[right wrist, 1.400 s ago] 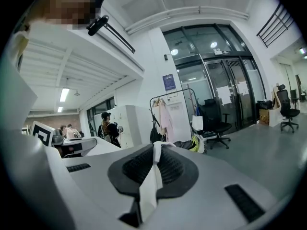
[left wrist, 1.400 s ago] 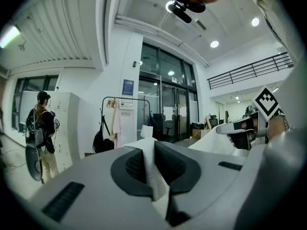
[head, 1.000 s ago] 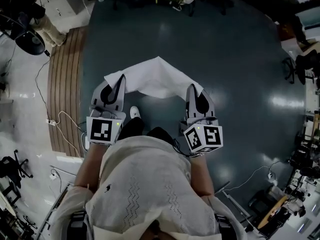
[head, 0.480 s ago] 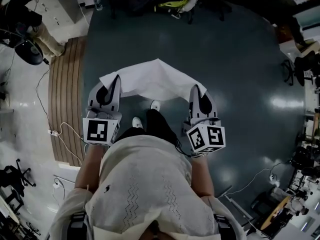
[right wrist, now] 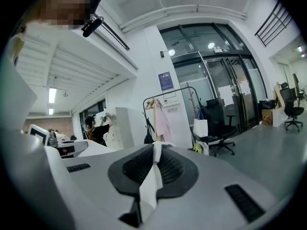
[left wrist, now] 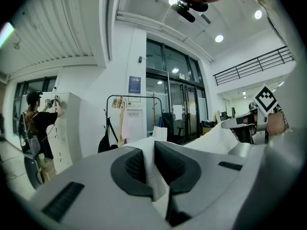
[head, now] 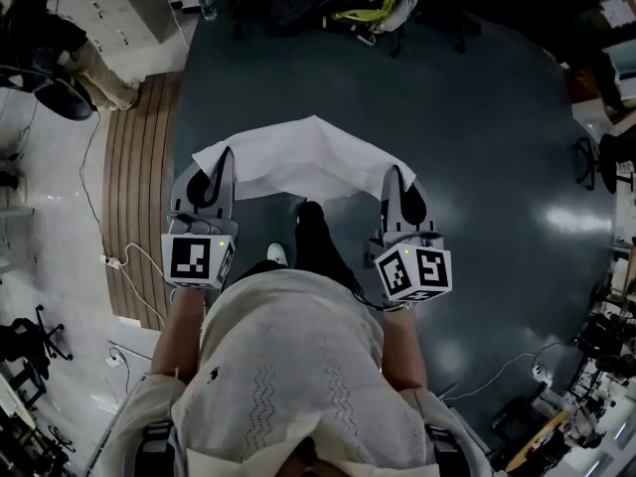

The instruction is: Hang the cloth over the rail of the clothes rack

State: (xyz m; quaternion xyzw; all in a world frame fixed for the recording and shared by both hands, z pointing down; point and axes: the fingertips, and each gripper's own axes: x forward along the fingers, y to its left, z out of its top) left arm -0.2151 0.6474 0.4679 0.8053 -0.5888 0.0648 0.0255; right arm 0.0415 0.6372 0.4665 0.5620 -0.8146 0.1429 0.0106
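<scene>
The carrying part of the job looks under way and the hanging is not yet done. The thin white fabric cloth [head: 303, 157] is off the ground, spread in the air between the two claws above the dark glossy floor [head: 477, 147]. The black metal clothes rack [left wrist: 139, 97], with a few garments on its rail, stands well apart ahead, by the white wall and glass doors. What is left, as I judge it, is to reach that rail and drape the cloth over it.

On the left, the left gripper [head: 221, 167] has its jaws pressed together on one corner, and the fabric [left wrist: 156, 176] runs up between its dark pads. From there the sheet sags across to the right gripper [head: 397, 182], which pinches the opposite corner [right wrist: 152, 176] just as tightly. The rack [right wrist: 168, 92] shows beyond it.
</scene>
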